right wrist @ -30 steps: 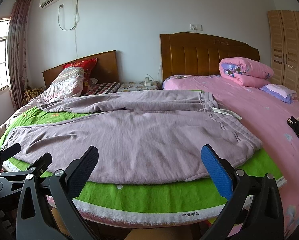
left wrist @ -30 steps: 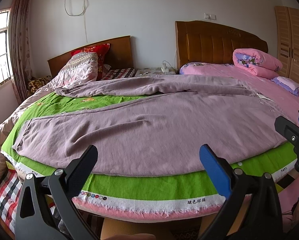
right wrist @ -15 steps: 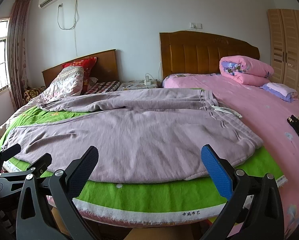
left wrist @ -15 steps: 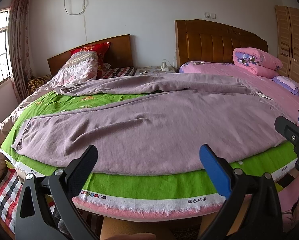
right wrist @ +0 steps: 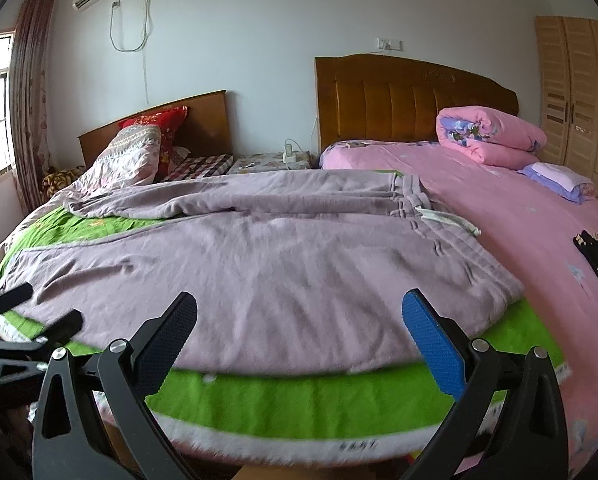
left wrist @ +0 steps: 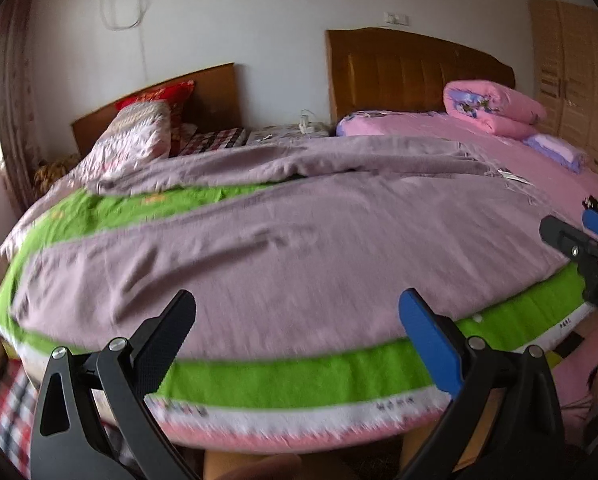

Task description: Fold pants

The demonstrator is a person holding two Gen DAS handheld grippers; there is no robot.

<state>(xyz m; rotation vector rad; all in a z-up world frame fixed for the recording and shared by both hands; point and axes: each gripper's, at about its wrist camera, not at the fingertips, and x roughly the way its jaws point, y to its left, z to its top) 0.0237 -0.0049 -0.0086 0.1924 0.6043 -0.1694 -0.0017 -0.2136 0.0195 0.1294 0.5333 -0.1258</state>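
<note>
Left claw (left wrist: 297,330) spread wide, nothing between the pads, hovering just short of the near hem. Right claw (right wrist: 299,332) likewise gaping, empty, poised off the near edge further right, toward the waist end. Beyond both, mauve pants (right wrist: 259,264) lying sideways across a green towel (right wrist: 291,396) on the bed (right wrist: 539,208): waistband (right wrist: 427,216) to the right with a white label poking out, near leg stretched flat to the left, far leg rumpled and bunched along the back. Looks like soft, thick fleece, limp, light enough for a pinch, certain to sag and drape once lifted. Probably grippy rather than slick against the towel, so likely to drag it along. Best holds, by the look of things: near waist corner for the right, near leg cuff at far left for the left, pinching both layers at the edge. Far leg wants straightening first.
</note>
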